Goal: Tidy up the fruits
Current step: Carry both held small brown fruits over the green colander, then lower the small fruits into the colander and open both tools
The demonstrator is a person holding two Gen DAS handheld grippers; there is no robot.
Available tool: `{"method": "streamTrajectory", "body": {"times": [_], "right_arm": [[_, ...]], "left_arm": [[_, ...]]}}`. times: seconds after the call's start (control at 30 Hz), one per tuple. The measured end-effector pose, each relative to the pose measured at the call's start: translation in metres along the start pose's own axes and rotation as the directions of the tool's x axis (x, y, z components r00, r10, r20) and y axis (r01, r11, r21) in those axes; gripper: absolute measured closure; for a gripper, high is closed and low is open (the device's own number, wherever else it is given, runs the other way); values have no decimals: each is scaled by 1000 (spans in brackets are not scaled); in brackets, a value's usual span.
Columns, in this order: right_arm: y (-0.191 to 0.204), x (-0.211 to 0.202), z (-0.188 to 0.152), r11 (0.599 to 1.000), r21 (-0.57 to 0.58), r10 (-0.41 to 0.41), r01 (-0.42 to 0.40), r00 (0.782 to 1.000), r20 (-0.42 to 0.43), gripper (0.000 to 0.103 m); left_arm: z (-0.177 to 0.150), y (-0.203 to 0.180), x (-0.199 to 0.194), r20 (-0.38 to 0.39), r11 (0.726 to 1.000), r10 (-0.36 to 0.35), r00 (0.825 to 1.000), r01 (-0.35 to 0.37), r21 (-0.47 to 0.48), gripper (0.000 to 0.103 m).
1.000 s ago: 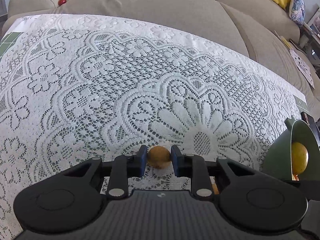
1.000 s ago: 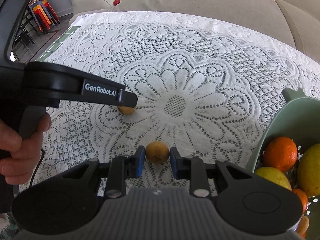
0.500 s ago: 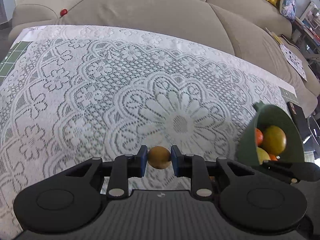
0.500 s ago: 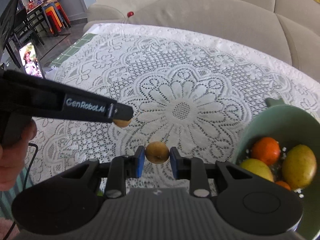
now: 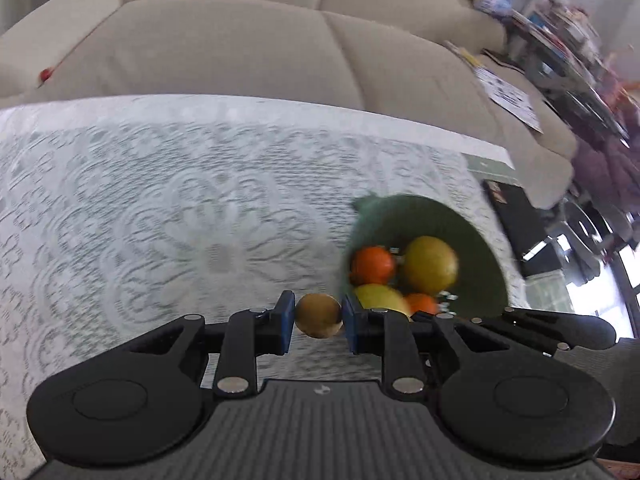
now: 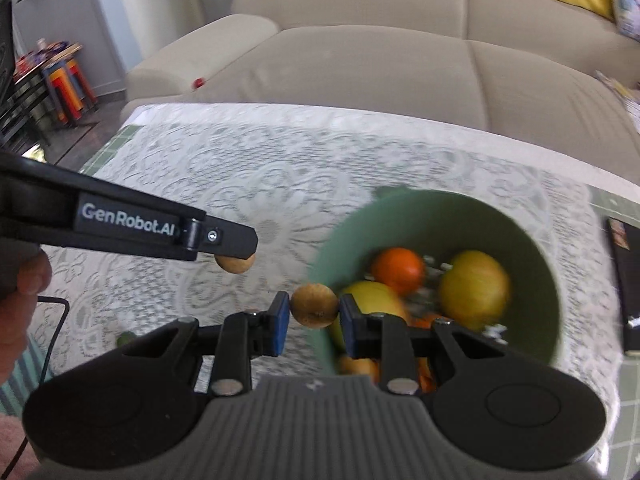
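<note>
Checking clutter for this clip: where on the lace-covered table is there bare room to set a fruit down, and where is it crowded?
Free: the lace tablecloth from the green bowl leftward and back to the sofa. Crowded: the bowl, holding an orange, yellow fruits and more. In front of it, the left gripper and right gripper each grip a small brown fruit. A dark flat object lies right of the bowl.

You've got a table under a white lace cloth, green tiled top showing at the corners. On the cloth, right side: a green bowl with oranges and yellow fruit inside. Black flat item lies at the right edge. Small green object near left, too blurred to identify.
</note>
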State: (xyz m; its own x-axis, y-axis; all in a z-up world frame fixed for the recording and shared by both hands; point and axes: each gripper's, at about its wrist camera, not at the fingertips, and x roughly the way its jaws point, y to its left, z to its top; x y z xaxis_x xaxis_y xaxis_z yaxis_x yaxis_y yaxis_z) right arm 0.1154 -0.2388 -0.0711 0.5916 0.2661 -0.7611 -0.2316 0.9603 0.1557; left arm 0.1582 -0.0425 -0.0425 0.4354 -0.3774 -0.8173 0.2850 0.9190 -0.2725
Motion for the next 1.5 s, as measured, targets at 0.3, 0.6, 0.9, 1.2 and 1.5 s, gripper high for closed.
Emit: {"method": "streamTrajectory", "body": {"times": [0.3,0.6,0.9,1.2,1.5], "right_arm": [[-43,-10,-18,993,56,-109,108,994,2,79],[-63,-1,-31,988,39,-151,151,988,-23,79],[-78,12,-32,988,33,-149,150,988,-29,79],[-93,20,-38,990,46,-128,130,991,-37,79],[-95,21,-40,991,49,-127,128,992,-26,77]], "left_arm": [[6,-55,27,-57,993,-25,998,31,111,76],[9,-76,52,-113,988,8,994,10,155,76],[11,-82,75,-163,988,45,986,-21,151,76],[17,-85,87,-163,991,69,984,-48,128,75],[22,-84,88,-146,991,97,985,-83,101,72]]}}
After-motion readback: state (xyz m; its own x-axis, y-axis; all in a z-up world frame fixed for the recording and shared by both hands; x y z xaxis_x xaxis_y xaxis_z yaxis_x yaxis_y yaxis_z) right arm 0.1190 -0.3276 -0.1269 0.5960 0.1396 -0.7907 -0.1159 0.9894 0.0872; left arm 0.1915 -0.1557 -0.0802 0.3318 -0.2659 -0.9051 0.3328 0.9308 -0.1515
